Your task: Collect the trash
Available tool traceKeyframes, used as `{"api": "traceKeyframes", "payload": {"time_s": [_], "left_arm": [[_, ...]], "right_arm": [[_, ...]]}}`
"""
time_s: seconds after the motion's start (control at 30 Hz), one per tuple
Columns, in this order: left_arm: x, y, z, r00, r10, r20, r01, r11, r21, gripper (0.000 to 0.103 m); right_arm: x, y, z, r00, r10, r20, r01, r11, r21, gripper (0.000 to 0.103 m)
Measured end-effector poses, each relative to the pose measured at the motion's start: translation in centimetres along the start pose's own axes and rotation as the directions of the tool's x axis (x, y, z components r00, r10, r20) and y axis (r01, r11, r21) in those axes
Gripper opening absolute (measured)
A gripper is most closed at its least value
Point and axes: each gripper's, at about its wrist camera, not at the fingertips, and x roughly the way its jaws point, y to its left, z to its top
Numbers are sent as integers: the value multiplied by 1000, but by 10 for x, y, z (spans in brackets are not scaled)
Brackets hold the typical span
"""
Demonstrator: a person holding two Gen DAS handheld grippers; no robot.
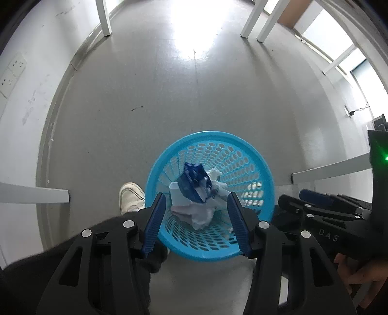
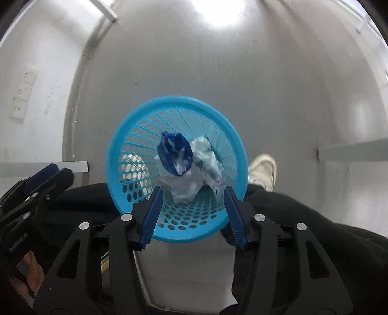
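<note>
Left gripper (image 1: 196, 201): fingers spread wide, nothing between them. Right gripper (image 2: 191, 195): fingers likewise wide and empty. Both are held above the floor and look down into the same container.

Directly below and just ahead of both pairs of fingers stands the blue basket (image 1: 254, 162), upright on the grey floor (image 1: 145, 97), its perforated wall and round rim seen from above. In each wrist view the near rim falls between the spread fingers, so the opening lies straight along each gripper's forward axis.

Inside the basket lies the trash: a crumpled blue wrapper (image 1: 192, 180) on top, white crumpled paper (image 1: 201, 213) beneath and beside it, and what appears to be a small white cup (image 1: 175, 196) against the left of the pile (its identity is not certain). The pile sits low in the basket, well under the rim.

Neither gripper is plainly nearer; the two flank the basket from opposite sides, the right one visible at the edge of the left wrist view.

A white shoe (image 1: 131, 196) stands just beside the basket. Farther off, white furniture legs (image 1: 104, 17) stand on the floor. No loose trash is seen on the visible floor.

Judgement: collection looks largely done.
</note>
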Motion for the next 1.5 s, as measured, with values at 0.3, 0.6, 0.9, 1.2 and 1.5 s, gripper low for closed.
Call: {"api": "traceKeyframes", "payload": {"time_s": [0.3, 0.6, 0.9, 1.2, 1.5], "left_arm": [[-56, -8, -34, 994, 7, 107, -13, 998, 64, 64], [-120, -20, -78, 982, 17, 190, -44, 989, 140, 70], [-164, -22, -119, 963, -28, 267, -9, 991, 134, 92], [-158, -24, -126, 960, -27, 278, -10, 991, 130, 97], [-152, -15, -123, 969, -8, 249, -18, 995, 100, 97]], "right_arm": [[-67, 17, -34, 989, 28, 148, -16, 996, -83, 59], [-129, 35, -90, 965, 46, 260, 10, 978, -209, 70], [-159, 34, -128, 953, 79, 294, -12, 974, -225, 88], [-170, 25, -147, 943, 84, 323, -19, 980, -199, 94], [-163, 24, -142, 954, 106, 281, -53, 980, -191, 94]]}}
